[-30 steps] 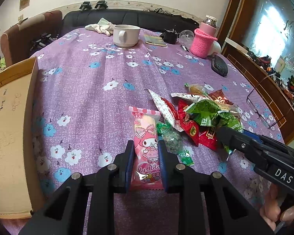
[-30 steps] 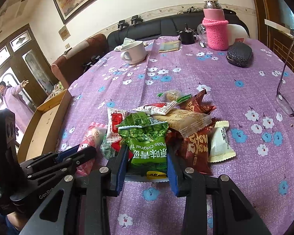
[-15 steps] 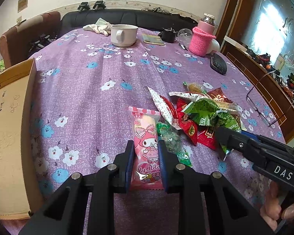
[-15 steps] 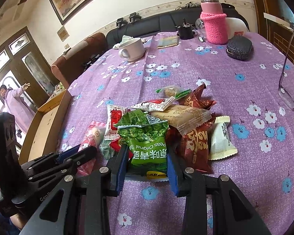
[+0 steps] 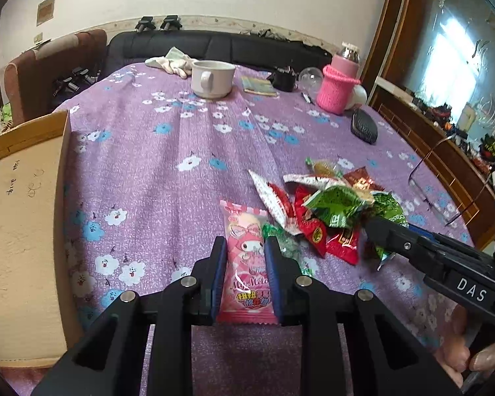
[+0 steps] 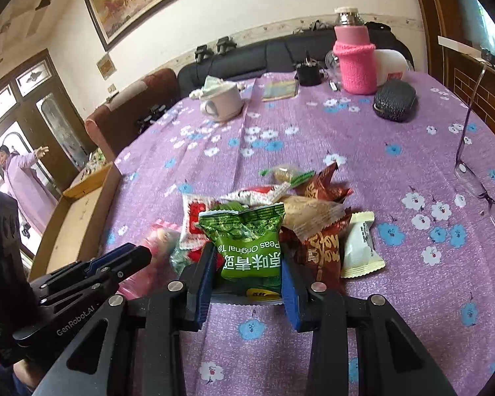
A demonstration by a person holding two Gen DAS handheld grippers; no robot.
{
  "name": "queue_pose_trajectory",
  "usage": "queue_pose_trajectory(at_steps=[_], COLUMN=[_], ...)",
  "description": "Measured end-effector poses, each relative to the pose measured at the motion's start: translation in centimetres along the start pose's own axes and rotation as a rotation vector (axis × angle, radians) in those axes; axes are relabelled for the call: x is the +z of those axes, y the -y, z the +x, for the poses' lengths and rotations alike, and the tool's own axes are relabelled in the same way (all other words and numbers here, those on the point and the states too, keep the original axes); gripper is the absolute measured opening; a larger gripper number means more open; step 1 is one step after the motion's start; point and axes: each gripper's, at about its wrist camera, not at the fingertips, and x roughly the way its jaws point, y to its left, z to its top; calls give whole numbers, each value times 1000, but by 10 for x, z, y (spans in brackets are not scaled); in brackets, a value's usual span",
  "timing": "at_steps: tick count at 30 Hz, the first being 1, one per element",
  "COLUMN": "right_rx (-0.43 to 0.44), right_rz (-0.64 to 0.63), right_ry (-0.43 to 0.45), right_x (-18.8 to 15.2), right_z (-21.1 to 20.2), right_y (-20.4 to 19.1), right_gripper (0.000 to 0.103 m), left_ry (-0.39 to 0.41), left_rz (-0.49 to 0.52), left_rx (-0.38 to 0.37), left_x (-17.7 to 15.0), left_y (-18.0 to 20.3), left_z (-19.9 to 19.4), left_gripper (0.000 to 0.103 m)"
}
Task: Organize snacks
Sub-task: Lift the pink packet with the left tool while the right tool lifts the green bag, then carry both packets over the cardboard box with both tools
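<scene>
A pink cartoon snack packet (image 5: 246,257) lies lengthwise between the fingers of my left gripper (image 5: 245,247), which is shut on it just over the purple flowered tablecloth (image 5: 168,171). My right gripper (image 6: 247,253) is shut on a green peas packet (image 6: 247,247) at the near side of the snack pile (image 6: 313,211). In the left wrist view the right gripper (image 5: 376,227) comes in from the right with the green packet (image 5: 336,204) at its tip. In the right wrist view the left gripper (image 6: 138,254) sits at the left beside the blurred pink packet (image 6: 156,239).
An open cardboard box (image 5: 23,214) stands at the table's left edge. At the far end are a white mug (image 5: 212,78), a pink-sleeved bottle (image 5: 338,89) and a black case (image 5: 364,128). Glasses (image 5: 445,194) lie at the right. A person (image 6: 15,175) stands in the doorway.
</scene>
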Motion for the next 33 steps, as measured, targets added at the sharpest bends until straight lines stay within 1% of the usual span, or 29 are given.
queue_pose_trajectory(at_steps=[4, 9, 15, 17, 19, 22, 24, 27, 29, 30, 31, 33], right_rx=[-24, -25, 10, 9, -23, -29, -38, -40, -39, -36, -34, -31], right_rz=[-14, -9, -13, -11, -12, 23, 25, 14, 6, 2, 0, -7], right_ry=[49, 92, 109, 122, 142, 154, 169, 182, 184, 185, 186, 192], right_x=[1, 3, 6, 7, 7, 8, 8, 7, 7, 7, 7, 6], right_z=[-11, -21, -25, -25, -26, -29, -33, -35, -35, -35, -36, -38], right_y=[-4, -3, -4, -4, -2, 5, 5, 4, 3, 2, 2, 2], right_gripper=[39, 39, 39, 39, 39, 39, 39, 39, 39, 39, 39, 39], left_ry=[41, 61, 77, 65, 38, 8, -3, -35, -72, -74, -78, -95], left_rz=[3, 8, -6, -17, -40, -62, -42, -21, -29, -41, -50, -52], left_rx=[-6, -23, -6, -29, -48, -91, -97, -93, -81, -72, -58, -30], left_x=[0, 2, 3, 3, 0, -5, -7, -10, -12, -12, -11, -6], left_y=[0, 2, 0, -2, -6, -12, -12, -10, -8, -9, -9, -6], left_z=[-8, -12, -16, -17, -19, -23, -26, -27, -22, -20, -17, -8], left_gripper=[23, 23, 23, 23, 23, 23, 23, 23, 28, 33, 36, 36])
